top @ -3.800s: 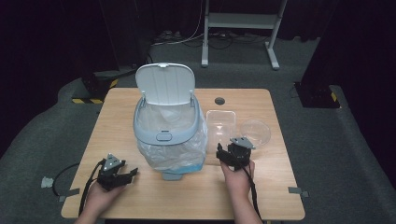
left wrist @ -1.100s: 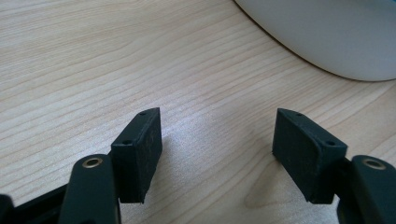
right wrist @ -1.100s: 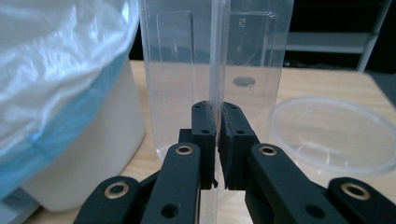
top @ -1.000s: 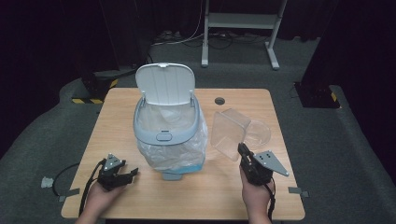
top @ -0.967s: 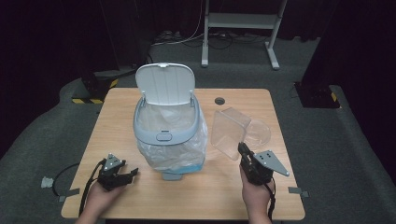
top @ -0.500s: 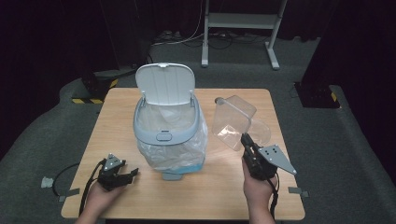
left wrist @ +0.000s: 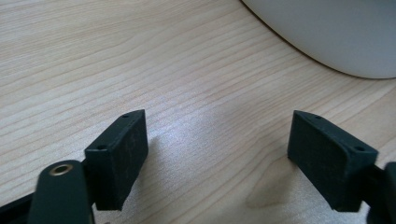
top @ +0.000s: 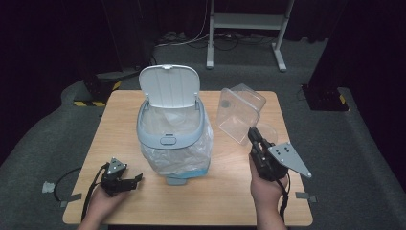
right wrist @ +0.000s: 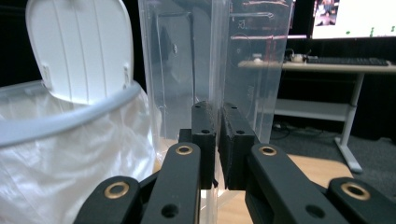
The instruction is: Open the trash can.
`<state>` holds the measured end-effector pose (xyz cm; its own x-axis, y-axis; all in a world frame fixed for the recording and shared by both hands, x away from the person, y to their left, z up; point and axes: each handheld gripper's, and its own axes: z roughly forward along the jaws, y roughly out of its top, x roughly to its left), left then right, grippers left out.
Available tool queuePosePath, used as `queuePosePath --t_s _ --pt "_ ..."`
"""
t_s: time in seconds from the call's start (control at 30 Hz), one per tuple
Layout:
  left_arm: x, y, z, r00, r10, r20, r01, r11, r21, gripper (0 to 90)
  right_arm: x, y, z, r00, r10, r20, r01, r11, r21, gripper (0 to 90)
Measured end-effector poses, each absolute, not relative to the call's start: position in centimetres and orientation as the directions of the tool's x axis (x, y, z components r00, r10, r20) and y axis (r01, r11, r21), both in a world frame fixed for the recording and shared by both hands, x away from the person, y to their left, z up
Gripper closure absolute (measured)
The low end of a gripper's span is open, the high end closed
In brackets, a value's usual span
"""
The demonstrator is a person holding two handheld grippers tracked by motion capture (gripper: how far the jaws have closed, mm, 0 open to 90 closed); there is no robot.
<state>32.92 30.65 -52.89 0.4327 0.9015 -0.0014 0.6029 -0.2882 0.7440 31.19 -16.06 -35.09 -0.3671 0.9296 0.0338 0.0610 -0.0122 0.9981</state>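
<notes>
A pale blue bin (top: pixel 172 139) with a clear liner stands mid-table, its white lid (top: pixel 170 88) swung up. My right gripper (top: pixel 253 134) is shut on the wall of a clear plastic container (top: pixel 239 112), held tilted above the table to the right of the bin. In the right gripper view the jaws (right wrist: pixel 217 116) pinch the container's thin wall (right wrist: pixel 187 60), with the bin (right wrist: pixel 70 116) at the left. My left gripper (top: pixel 136 179) lies at the table's front left. Its jaws (left wrist: pixel 217 158) have just been opening and stand open, with only bare wood between them.
A second clear round tub (top: pixel 269 130) sits on the table behind my right gripper. The bin's base (left wrist: pixel 327 32) curves just beyond my left jaws. A white desk frame (top: pixel 244 21) stands on the floor past the table's far edge.
My right gripper has risen with the clear container, lifting it off the table and tilting it towards the bin. The left hand has stayed in place.
</notes>
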Motion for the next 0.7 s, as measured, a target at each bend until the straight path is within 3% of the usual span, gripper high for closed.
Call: queuePosePath --t_s 0.7 --pt "32.9 30.6 -52.9 0.443 0.896 0.000 0.604 -0.299 0.739 16.4 30.7 -11.9 -28.8 -0.454 0.891 -0.004 -0.062 -0.027 0.998 85.7"
